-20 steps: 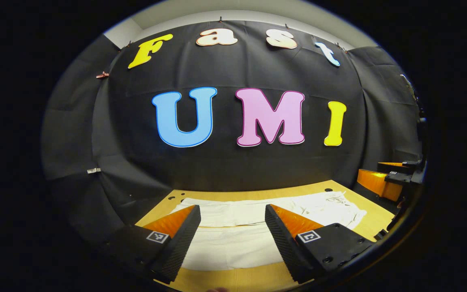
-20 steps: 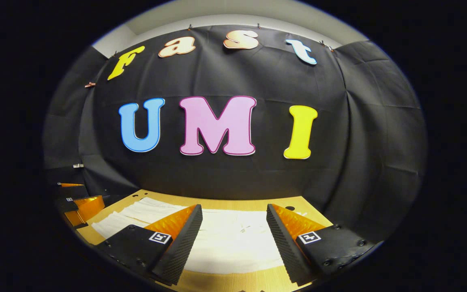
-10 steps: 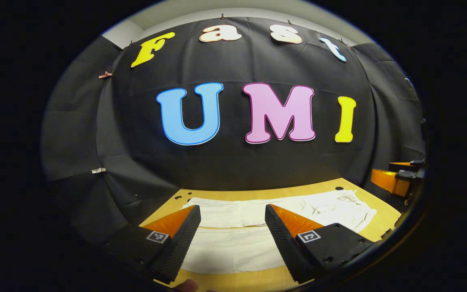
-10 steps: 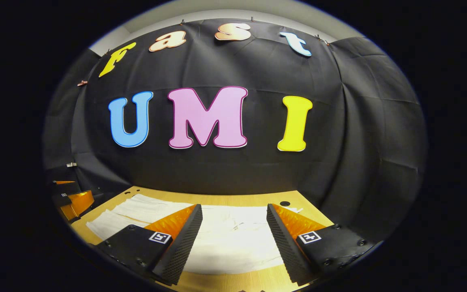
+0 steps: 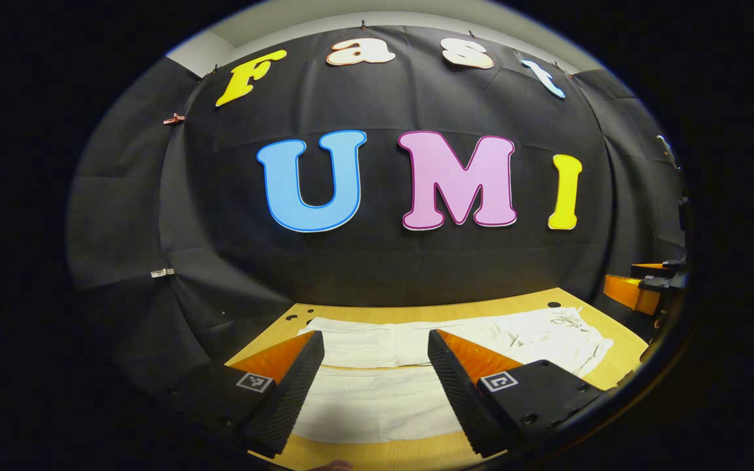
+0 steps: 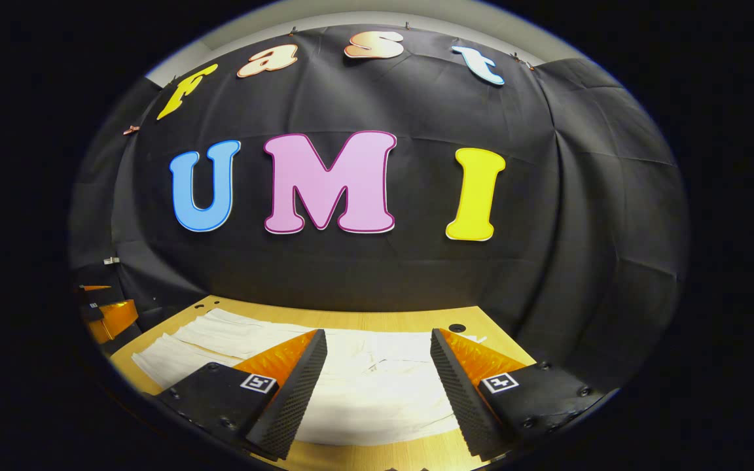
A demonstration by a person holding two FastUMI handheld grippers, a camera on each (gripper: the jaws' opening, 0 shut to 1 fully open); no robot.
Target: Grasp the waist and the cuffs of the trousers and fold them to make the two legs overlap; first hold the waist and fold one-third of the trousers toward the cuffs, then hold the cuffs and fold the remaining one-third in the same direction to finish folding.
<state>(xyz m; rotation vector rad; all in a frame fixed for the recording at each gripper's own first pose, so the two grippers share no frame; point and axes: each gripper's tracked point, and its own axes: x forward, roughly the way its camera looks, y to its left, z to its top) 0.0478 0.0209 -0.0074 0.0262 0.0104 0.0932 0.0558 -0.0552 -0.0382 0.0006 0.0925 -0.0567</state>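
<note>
One pair of white trousers (image 5: 416, 366) lay flat on the wooden table (image 5: 586, 314), legs side by side w/ a gap between, waist end w/ drawstring toward the right. Left gripper (image 5: 372, 386) hovered above the leg end, fingers spread apart, nothing held. Right gripper (image 6: 377, 386) hovered above the waist end (image 6: 383, 366), fingers likewise spread, empty. Two grippers total, both aimed fwd at the booth wall (image 6: 364, 281).

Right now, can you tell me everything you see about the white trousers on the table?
The white cloth trousers lie spread flat on the light wooden table, not yet folded. In the left gripper view the two legs lie side by side with a narrow gap between them, and the wrinkled waist with its drawstring sits at the right end. Both grippers' jaws stand open over the cloth, holding nothing.
</note>
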